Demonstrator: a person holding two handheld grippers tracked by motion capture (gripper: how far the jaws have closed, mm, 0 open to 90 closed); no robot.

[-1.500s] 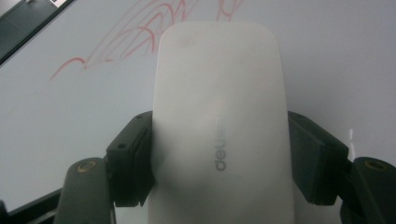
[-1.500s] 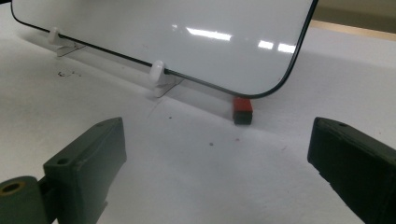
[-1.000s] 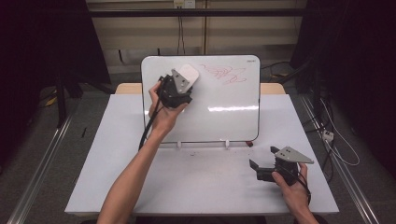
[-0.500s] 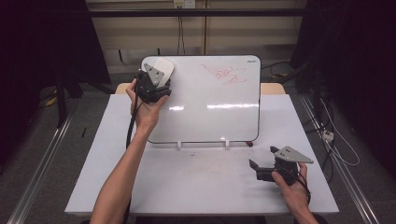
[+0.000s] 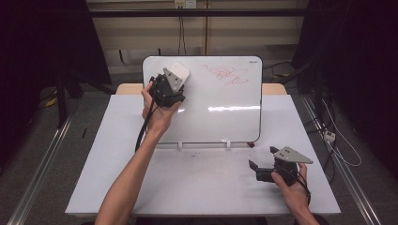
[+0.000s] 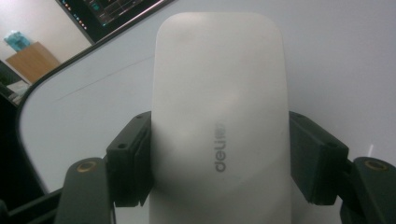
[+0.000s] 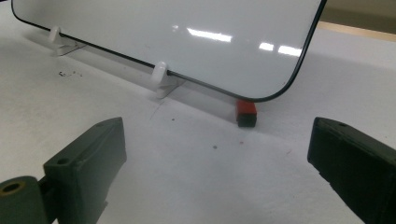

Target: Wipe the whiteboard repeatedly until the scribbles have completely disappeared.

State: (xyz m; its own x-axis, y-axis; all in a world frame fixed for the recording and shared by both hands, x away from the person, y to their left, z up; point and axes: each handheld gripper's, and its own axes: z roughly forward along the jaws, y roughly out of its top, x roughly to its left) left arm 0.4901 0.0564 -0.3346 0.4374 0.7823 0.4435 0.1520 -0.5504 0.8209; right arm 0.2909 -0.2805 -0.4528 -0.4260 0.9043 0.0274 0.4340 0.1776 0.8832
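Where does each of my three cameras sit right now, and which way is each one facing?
High view: above the person's side, looking forward and down on the table and whiteboard; both forearms and grippers show.
Left gripper view: rides the left gripper, facing the whiteboard's face; its jaws clamp the white eraser.
Right gripper view: rides the right gripper, low over the table, facing the whiteboard's lower edge and a small red and black block; its jaws stand apart.
Shared: the whiteboard shows in all three.

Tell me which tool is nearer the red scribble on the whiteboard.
Left. The left tool, shut on the white eraser, sits at the whiteboard face just left of the red scribble. The right tool rests open low on the table, below the board.
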